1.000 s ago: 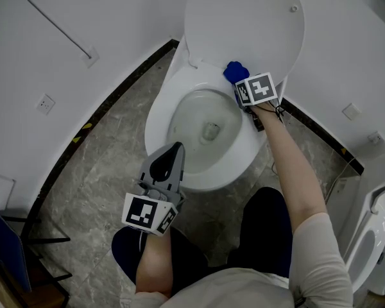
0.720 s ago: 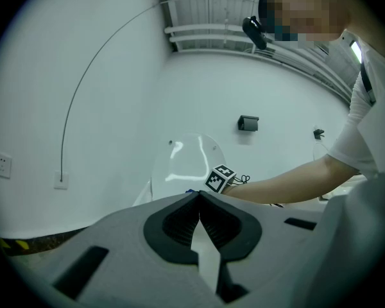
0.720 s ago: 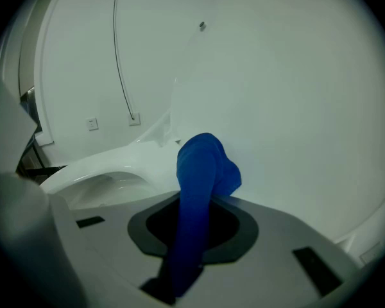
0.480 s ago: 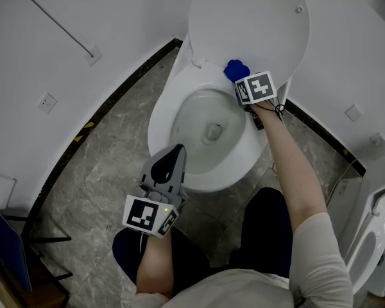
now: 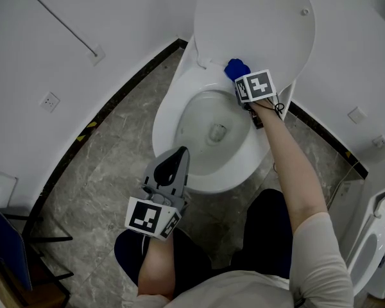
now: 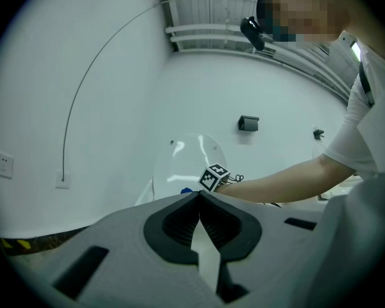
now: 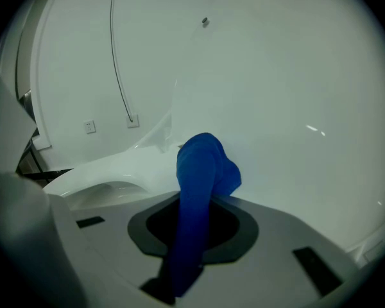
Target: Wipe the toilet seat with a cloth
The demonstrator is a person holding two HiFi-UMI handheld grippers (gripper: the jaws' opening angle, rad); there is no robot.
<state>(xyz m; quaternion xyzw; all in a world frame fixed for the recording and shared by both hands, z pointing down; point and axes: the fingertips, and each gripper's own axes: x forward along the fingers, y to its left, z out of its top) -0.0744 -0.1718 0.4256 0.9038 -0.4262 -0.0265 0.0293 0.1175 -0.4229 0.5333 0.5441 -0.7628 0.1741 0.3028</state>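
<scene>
- The right tongs [image 7: 196,205] are clamped on a blue cloth [image 7: 206,162]. A strip of it runs down between the jaws, and the bunched end sticks out past the tips.
- The left tongs [image 6: 199,201] hold nothing, with the jaws drawn together and tips meeting. They hover over the front edge of the toilet seat [image 5: 169,117], apart from it.
- The cloth sits at the back right of the seat, just below the raised lid [image 5: 256,24] and close to the hinge. It seems to press on the porcelain there, but the contact itself cannot be seen.
- Risk: only a narrow band of cloth is pinched. Drag against the seat during a sweep could pull it out of the jaws.
- Risk: the cloth is at the inner back edge of the seat. If the stroke drifts inward, the loose end could drop toward the bowl [image 5: 212,130].
- Risk: the tongs work right under the upright lid. A knock from the marker cube or wrist could tip the lid forward onto them.
- Risk: if the bunched end flattens, the hard tips rather than the fabric could rub the seat.
- Count: two tongs, one cloth, one seat, one lid and one bowl. A second white fixture [image 5: 372,236] is cut off at the right edge.
</scene>
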